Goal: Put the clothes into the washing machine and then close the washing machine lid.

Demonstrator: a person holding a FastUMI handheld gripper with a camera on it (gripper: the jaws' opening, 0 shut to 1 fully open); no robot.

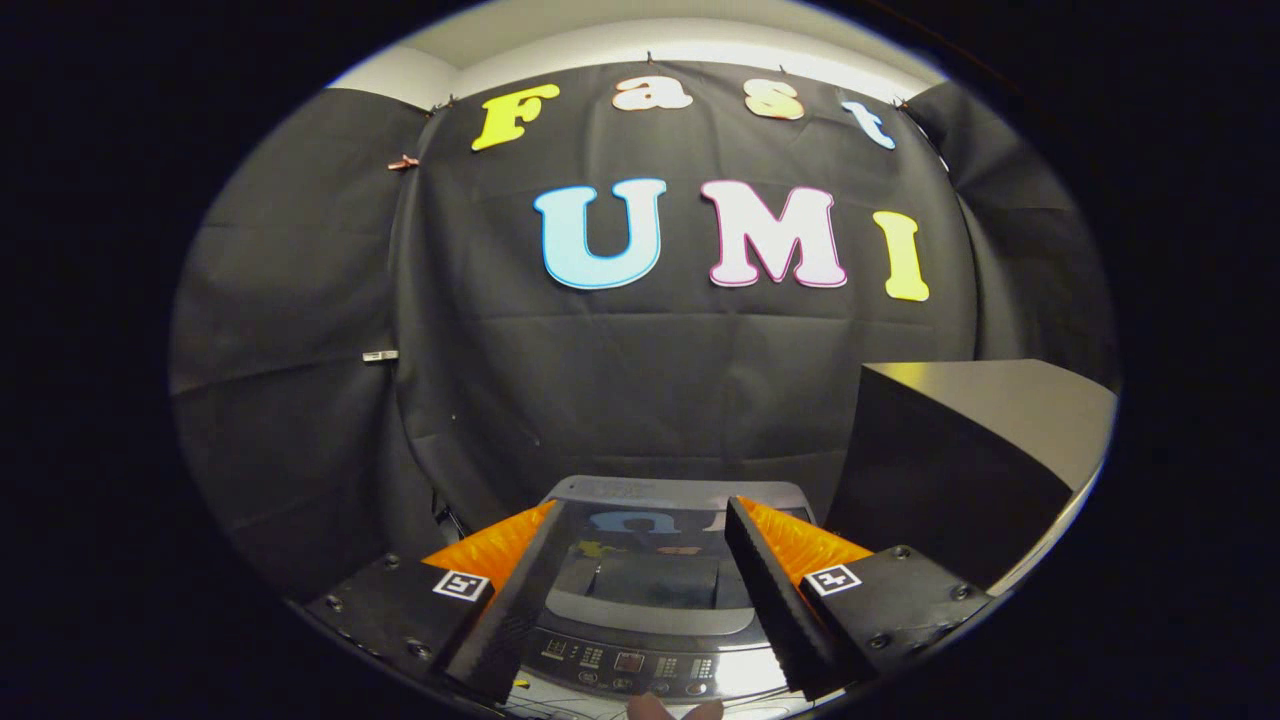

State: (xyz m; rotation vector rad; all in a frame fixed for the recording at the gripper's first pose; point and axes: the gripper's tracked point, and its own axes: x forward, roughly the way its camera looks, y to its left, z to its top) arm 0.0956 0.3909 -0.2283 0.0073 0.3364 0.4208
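The gripper (640,590) is held wide open and empty, its fingers framing the washing machine (640,640) just below and ahead, whose control panel (630,668) is turned to the near side and whose closed, glossy lid (640,560) runs away toward the far cloth wall, with a dark box (960,450) seen at the right.

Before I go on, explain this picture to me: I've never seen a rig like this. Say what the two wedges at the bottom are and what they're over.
The picture comes from a fisheye camera riding on a hand-held gripper, looking forward along it. The two wedges are its fingers; they stand apart with nothing between them, so it holds nothing. Below and between them is a top-loading washing machine. Its lid looks shut, with a row of buttons nearer the camera. A dark box stands beside it, and black cloth hangs behind as the booth's wall.
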